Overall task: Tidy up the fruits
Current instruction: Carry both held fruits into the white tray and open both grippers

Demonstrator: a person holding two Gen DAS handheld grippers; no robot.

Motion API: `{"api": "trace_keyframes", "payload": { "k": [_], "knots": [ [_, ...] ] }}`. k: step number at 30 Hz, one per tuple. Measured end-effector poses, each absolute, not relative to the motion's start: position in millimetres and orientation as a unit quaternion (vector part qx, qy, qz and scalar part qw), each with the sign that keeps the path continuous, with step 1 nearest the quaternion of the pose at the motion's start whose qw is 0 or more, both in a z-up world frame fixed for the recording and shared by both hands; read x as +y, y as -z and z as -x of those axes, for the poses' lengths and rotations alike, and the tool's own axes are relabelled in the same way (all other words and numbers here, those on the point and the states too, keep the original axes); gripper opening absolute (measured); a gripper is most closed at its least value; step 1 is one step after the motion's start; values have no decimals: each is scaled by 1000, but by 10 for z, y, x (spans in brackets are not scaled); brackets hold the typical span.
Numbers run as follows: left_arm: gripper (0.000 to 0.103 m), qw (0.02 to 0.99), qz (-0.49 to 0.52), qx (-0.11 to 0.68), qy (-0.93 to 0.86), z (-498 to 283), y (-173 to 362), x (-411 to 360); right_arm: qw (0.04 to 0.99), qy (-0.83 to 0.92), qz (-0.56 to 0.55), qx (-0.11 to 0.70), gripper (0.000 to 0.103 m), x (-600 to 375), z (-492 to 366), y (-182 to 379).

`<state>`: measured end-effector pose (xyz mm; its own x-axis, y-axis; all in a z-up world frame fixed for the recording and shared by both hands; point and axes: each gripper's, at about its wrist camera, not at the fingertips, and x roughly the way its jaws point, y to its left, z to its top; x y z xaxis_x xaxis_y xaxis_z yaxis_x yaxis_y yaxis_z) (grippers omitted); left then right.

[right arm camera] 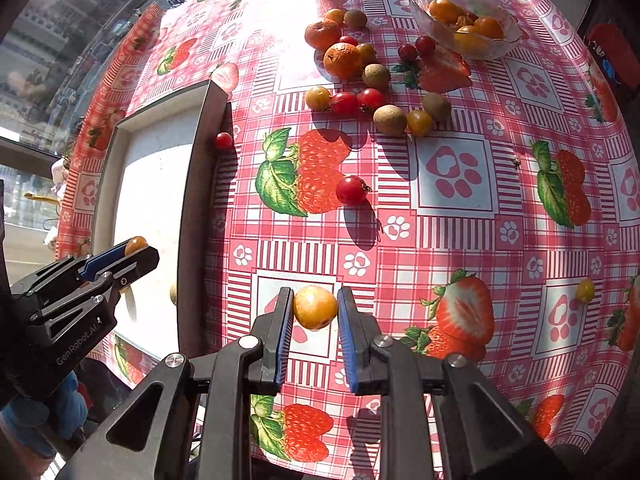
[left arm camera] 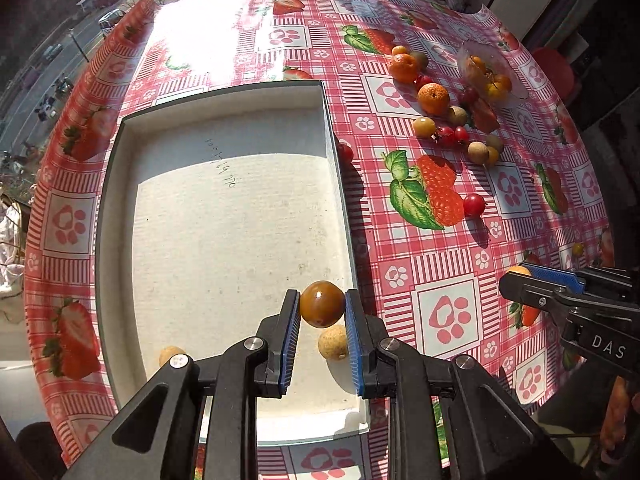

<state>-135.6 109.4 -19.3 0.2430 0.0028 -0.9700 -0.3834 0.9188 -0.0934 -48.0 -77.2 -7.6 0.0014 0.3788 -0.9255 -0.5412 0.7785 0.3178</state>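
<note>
My left gripper [left arm camera: 322, 304] is shut on an orange-brown cherry tomato [left arm camera: 321, 304], held above the near right part of the white tray [left arm camera: 120, 184]. Two tan longans [left arm camera: 333, 343] [left arm camera: 171, 355] lie in the tray below it. My right gripper [right arm camera: 315, 307] is shut on a yellow cherry tomato [right arm camera: 315, 307] above the tablecloth, right of the tray [right arm camera: 200, 184]. It shows in the left wrist view [left arm camera: 532, 276] at the right edge. The left gripper shows in the right wrist view [right arm camera: 132, 252] over the tray.
Loose fruit lies in a cluster at the far right: two mandarins [right arm camera: 342, 60], red tomatoes [right arm camera: 356, 101], longans [right arm camera: 389, 120]. A glass bowl [right arm camera: 500, 50] holds orange fruit. Single red tomatoes lie by the tray wall [right arm camera: 223, 140] and mid-table [right arm camera: 351, 189]. A yellow tomato [right arm camera: 585, 290] lies right.
</note>
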Motion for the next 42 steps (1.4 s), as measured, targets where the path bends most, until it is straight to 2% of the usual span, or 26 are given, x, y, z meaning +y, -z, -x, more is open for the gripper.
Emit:
{"api": "trace_keyframes", "payload": {
  "k": [17, 28, 39, 42],
  "knots": [
    [24, 740, 186, 625, -166, 2023, 540, 1473, 664, -406, 129, 614, 24, 313, 1037, 4],
    [24, 726, 181, 642, -165, 2079, 791, 1502, 635, -419, 167, 627, 24, 760, 1213, 241],
    [24, 731, 170, 641, -162, 2065, 812, 1403, 623, -410, 203, 635, 25, 988, 1286, 509],
    [28, 731, 168, 642, -161, 2076, 812, 1442, 622, -412, 206, 633, 26, 1061, 1328, 526]
  ]
}}
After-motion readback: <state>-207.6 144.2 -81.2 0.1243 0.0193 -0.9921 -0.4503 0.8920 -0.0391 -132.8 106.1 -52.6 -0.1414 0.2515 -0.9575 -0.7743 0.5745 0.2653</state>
